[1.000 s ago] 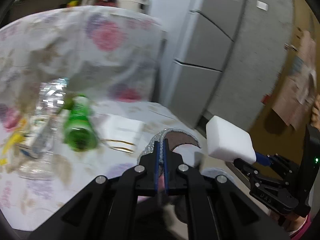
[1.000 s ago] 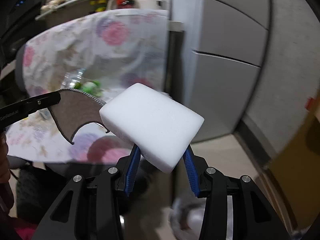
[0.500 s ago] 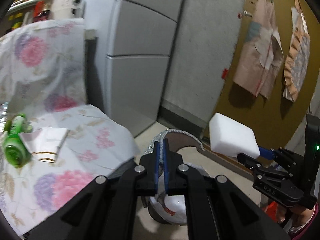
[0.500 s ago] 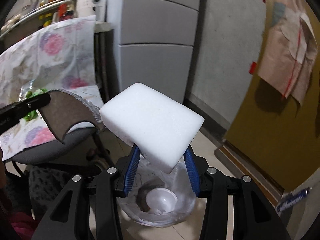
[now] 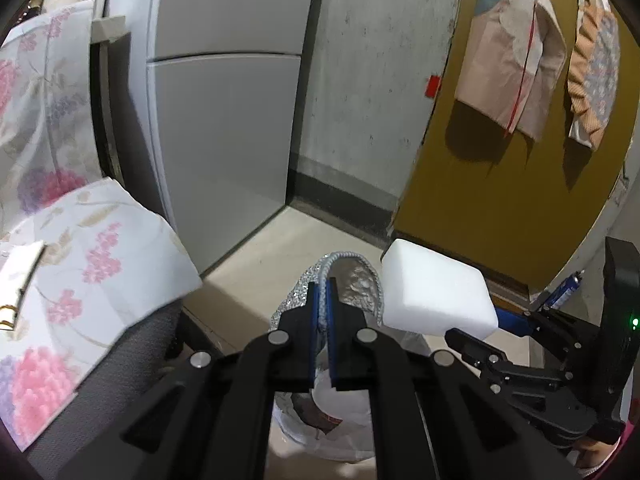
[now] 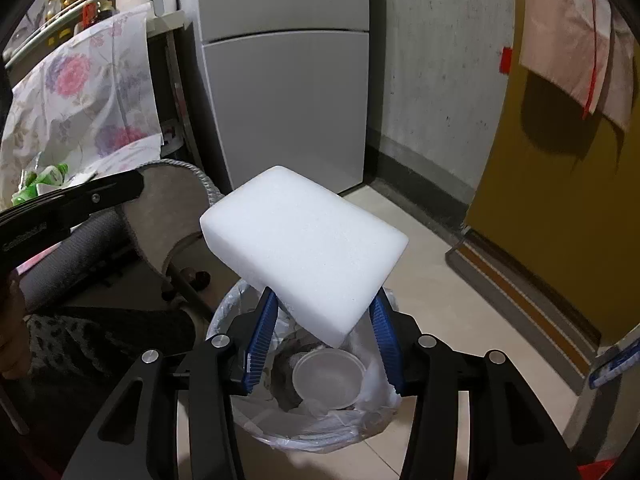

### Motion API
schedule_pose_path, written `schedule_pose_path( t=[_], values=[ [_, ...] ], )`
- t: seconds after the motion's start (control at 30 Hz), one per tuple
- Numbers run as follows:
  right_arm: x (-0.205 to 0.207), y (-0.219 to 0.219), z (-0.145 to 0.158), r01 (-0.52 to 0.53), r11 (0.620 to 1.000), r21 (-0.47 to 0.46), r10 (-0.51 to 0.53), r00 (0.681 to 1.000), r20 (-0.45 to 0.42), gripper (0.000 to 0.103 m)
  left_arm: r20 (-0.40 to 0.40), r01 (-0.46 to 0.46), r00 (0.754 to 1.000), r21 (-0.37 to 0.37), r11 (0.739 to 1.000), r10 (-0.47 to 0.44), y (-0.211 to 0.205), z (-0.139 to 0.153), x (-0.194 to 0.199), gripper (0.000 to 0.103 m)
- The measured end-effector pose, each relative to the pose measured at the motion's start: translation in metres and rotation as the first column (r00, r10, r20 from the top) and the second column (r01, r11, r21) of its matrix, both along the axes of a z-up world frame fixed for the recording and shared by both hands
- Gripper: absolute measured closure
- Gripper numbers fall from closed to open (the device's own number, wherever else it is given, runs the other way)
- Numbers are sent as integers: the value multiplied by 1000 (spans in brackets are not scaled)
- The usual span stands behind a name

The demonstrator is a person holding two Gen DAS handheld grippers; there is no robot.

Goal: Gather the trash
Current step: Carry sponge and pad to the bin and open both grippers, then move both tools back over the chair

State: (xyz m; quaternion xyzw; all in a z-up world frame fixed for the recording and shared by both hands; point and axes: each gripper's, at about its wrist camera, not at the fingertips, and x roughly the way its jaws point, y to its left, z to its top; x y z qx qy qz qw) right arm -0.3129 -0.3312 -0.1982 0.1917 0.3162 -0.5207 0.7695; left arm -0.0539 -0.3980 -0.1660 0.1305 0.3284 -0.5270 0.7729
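Tiled floor by grey fridge [image 6: 288,92]: lined trash bin [image 6: 240,420] below both tools; right gripper [image 6: 324,344], jaws just easing apart, cradles white foam block [image 6: 304,248], left gripper [image 5: 325,300] pinches glittery scrap [image 5: 356,280] — drop step, needs full release.

Counts: one white foam block [image 6: 304,248]; one brown insole [image 6: 168,216]; one lined trash bin [image 6: 256,424] holding one white bowl [image 6: 328,374]; two grippers; one grey fridge [image 6: 288,92]; two green bottles [image 6: 40,186].
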Motion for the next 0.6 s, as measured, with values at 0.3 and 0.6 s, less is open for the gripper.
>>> schedule_pose_path(
  t=[0.3, 0.6],
  values=[
    [-12, -12, -13, 50, 998, 44, -50, 999, 6, 42, -33, 27, 999, 37, 999, -26, -9, -17, 2, 62],
    [-11, 2, 38, 73, 996, -53, -67, 993, 98, 44, -32, -97, 995, 15, 995, 97, 38, 6, 26, 62]
  ],
)
